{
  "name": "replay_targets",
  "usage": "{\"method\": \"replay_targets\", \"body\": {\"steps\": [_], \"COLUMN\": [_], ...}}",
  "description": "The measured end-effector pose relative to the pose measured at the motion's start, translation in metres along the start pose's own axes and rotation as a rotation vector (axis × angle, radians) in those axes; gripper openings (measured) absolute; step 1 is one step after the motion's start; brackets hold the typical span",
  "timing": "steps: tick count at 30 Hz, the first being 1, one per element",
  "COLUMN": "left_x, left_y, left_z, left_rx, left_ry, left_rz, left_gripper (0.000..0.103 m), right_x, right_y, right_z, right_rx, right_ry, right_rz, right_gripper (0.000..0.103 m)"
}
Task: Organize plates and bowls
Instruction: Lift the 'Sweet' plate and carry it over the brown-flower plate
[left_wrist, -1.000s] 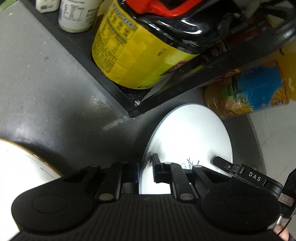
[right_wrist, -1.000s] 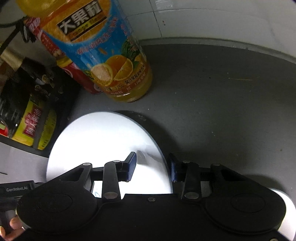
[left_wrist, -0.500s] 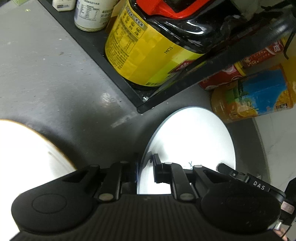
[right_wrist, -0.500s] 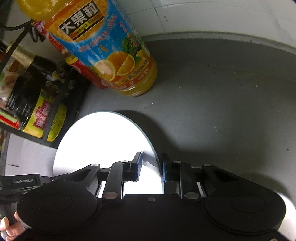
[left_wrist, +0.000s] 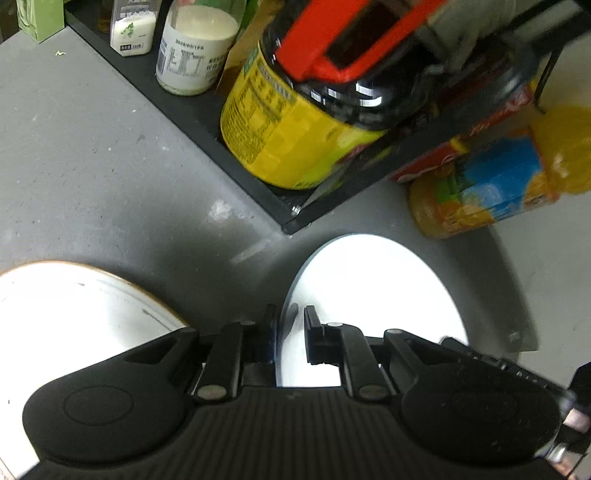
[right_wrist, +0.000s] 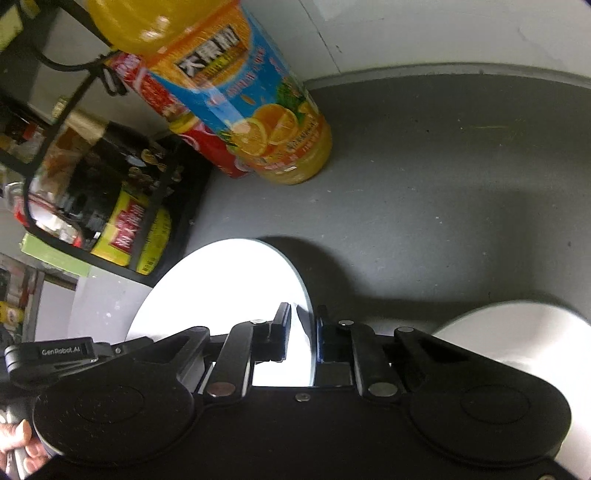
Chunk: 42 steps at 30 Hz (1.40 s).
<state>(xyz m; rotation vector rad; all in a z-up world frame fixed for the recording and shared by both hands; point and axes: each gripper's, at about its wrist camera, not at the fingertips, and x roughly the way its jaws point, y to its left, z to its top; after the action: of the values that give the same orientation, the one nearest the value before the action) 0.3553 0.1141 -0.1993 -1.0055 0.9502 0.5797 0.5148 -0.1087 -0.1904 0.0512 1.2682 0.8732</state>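
The round white flat plate (left_wrist: 373, 295) was gripped at opposite rims by left tool (left_wrist: 290, 332) and right tool (right_wrist: 303, 334), the latter's jaws just closed, above the grey table (left_wrist: 92, 166), near the orange juice bottle (right_wrist: 258, 122).

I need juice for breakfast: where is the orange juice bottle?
The orange juice bottle stands upper left in the right wrist view, beside the red bottle, right of the black rack.

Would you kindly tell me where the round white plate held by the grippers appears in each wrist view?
Left wrist: round white plate lower centre-right, rim between the fingers.
Right wrist: the plate lower centre-left, rim between the fingers.
Shared landmark: orange juice bottle, right there; upper centre here.
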Motion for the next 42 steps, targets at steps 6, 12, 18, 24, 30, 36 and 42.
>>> {"method": "replay_targets", "body": {"steps": [6, 12, 18, 24, 30, 36, 42], "left_x": [-0.016, -0.036, -0.049, -0.059, -0.069, -0.081, -0.089], "left_y": [0.012, 0.025, 0.034, 0.047, 0.066, 0.087, 0.108], "left_z": [0.012, 0.024, 0.029, 0.025, 0.014, 0.007, 0.003], "left_rx": [0.062, 0.110, 0.151, 0.178, 0.203, 0.226, 0.239], "left_ry": [0.019, 0.030, 0.036, 0.058, 0.079, 0.088, 0.104], "left_rz": [-0.028, -0.060, -0.075, -0.070, -0.068, -0.069, -0.052], "left_gripper": [0.012, 0.012, 0.012, 0.012, 0.012, 0.012, 0.012], "right_x": [-0.009, -0.015, -0.019, -0.018, -0.017, -0.014, -0.009], "right_y": [0.026, 0.044, 0.057, 0.067, 0.079, 0.093, 0.109], "right_z": [-0.011, -0.030, -0.050, -0.074, -0.100, -0.122, -0.142], "right_rx": [0.035, 0.074, 0.109, 0.142, 0.170, 0.182, 0.184], "right_ry": [-0.062, -0.098, -0.129, -0.144, -0.154, -0.168, -0.176], "right_rz": [0.011, -0.001, -0.007, -0.016, -0.023, -0.025, -0.028], "right_gripper": [0.014, 0.013, 0.013, 0.013, 0.013, 0.013, 0.013]}}
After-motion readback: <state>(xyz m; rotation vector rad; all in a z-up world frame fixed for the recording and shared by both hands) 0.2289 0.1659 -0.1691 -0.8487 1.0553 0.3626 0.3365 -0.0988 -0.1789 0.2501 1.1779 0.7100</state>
